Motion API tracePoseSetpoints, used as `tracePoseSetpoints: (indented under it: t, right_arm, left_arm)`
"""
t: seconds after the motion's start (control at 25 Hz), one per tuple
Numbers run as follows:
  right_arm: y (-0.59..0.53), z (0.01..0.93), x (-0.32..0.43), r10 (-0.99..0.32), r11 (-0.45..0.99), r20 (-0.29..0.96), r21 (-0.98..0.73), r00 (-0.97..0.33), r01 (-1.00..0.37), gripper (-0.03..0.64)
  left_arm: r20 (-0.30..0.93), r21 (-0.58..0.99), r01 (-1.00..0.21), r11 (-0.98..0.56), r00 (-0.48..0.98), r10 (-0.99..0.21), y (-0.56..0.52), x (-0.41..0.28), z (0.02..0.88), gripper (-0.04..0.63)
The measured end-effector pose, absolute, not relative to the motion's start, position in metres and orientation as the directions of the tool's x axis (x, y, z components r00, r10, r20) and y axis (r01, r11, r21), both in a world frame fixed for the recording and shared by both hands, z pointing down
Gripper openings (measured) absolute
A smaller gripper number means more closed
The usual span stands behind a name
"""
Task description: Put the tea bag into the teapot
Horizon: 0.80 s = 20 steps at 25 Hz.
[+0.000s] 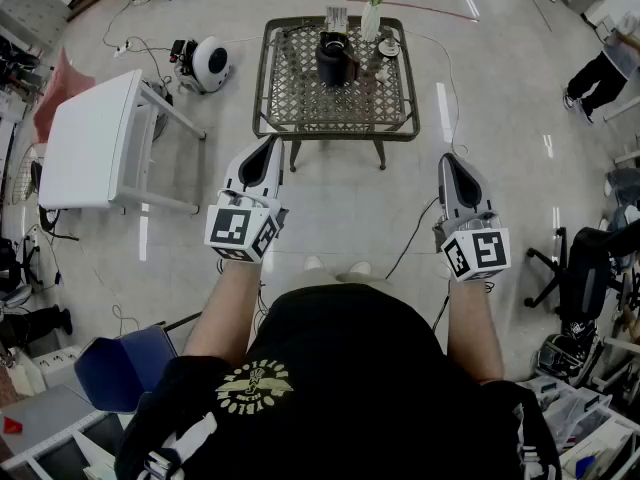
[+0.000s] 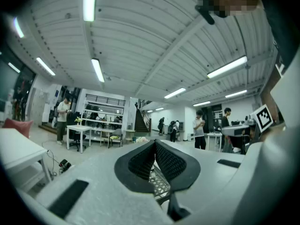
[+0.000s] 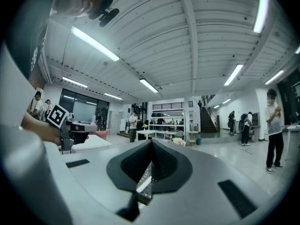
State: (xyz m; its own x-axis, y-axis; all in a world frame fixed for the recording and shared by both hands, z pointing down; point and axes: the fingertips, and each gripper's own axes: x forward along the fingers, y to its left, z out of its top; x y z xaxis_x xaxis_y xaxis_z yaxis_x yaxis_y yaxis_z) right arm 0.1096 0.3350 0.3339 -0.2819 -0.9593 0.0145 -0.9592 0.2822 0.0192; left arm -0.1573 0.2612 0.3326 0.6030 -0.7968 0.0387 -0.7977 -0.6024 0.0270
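Ahead of us stands one lattice bench (image 1: 300, 103), well apart from both tongs, so we judge the approach to be the step in hand. Short of the bench, our left tongs (image 1: 270, 143) and right tongs (image 1: 449, 160) are each pressed together and empty. On the bench's far half sit one black teapot (image 1: 334, 58), one vase (image 1: 371, 20) and one saucer (image 1: 388, 47). The tea bag is too small to pick out there. Next we must step up and find it.

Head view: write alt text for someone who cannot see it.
A person in a black shirt holds the left claw and right claw, both shut, toward a metal lattice table carrying a black teapot and flower vase.
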Motion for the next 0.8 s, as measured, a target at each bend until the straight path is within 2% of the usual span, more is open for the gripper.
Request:
tracePoseSetpoints:
  t: [0.32, 0.8]
  right_arm:
    - [0.330, 0.331, 0.124, -0.943, 0.333, -0.033, -0.013, -0.332, -0.943, 0.006]
    - [0.280, 0.342, 0.146, -0.952, 0.305, -0.030, -0.021, -0.304, -0.952, 0.006]
  left_arm:
    - [0.002, 0.075, -0.790, -0.608, 0.610, -0.792, 0.265, -0.134, 0.325, 0.009]
    - [0.035, -0.035, -0.786, -0.617, 0.616, -0.787, 0.228, -0.132, 0.336, 0.009]
